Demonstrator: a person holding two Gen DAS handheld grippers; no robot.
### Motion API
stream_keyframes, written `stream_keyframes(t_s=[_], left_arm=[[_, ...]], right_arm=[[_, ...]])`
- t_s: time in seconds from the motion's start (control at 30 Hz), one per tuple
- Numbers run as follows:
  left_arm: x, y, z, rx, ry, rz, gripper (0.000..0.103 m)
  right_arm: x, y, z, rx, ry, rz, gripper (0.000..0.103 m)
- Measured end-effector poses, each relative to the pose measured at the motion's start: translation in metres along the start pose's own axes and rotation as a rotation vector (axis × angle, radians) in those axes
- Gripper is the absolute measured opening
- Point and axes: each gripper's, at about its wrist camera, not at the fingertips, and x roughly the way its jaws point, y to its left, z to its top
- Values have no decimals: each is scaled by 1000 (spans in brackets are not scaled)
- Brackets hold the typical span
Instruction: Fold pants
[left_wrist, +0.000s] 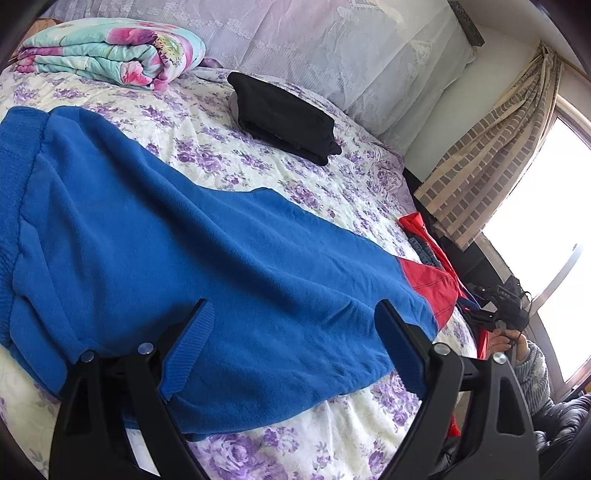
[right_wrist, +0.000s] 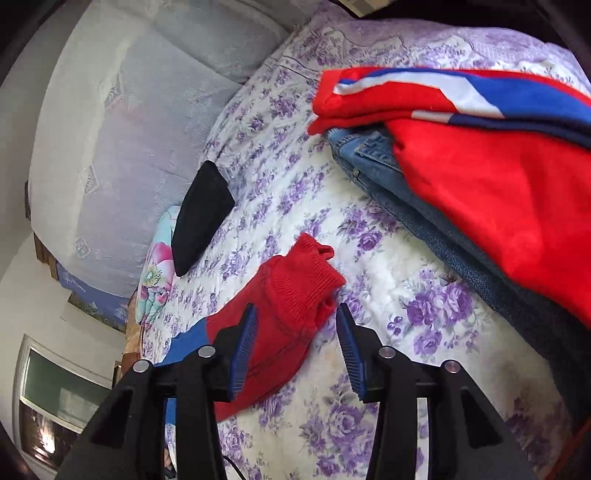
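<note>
As laid lengthwise across the bed (left_wrist: 207, 155), blue pants (left_wrist: 166, 240), red cuffs (right_wrist: 295, 288) rightward.

Daylight pours through a window (left_wrist: 546, 229) at right, blown out to pure white glare. The bed (left_wrist: 229, 162) is evenly bright with soft shadows. Fisheye distortion bends both views, dark vignetting rims the corners, and focus stays sharp.

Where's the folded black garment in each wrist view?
Left wrist: folded black garment lies upper centre on the bed, right of the floral quilt.
Right wrist: it is left of centre, just above the quilt.
Shared landmark: the floral quilt.
</note>
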Motion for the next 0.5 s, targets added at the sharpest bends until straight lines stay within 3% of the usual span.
stream_keyframes(t_s=[0.1, 0.2, 0.3, 0.33, 0.37, 0.43, 0.5], left_arm=[[1, -1, -1, 5, 3, 11, 87], [0, -1, -1, -1, 0, 18, 87], [1, -5, -3, 17, 21, 61, 87], [1, -7, -5, 31, 38, 86, 87], [1, -9, -6, 49, 59, 113, 86], [-2, -12, -12, 91, 98, 150, 86], [-11, -13, -17, 110, 115, 190, 85]], right_arm=[[8, 41, -11, -135, 1, 84, 43], [44, 65, -21, -185, 101, 179, 43], [94, 41, -25, -118, 215, 102, 49], [107, 26, -24, -78, 239, 94, 38], [112, 11, -21, -34, 238, 75, 2], [109, -3, -15, 42, 241, 119, 0], [98, 13, -14, -26, 218, 85, 2]])
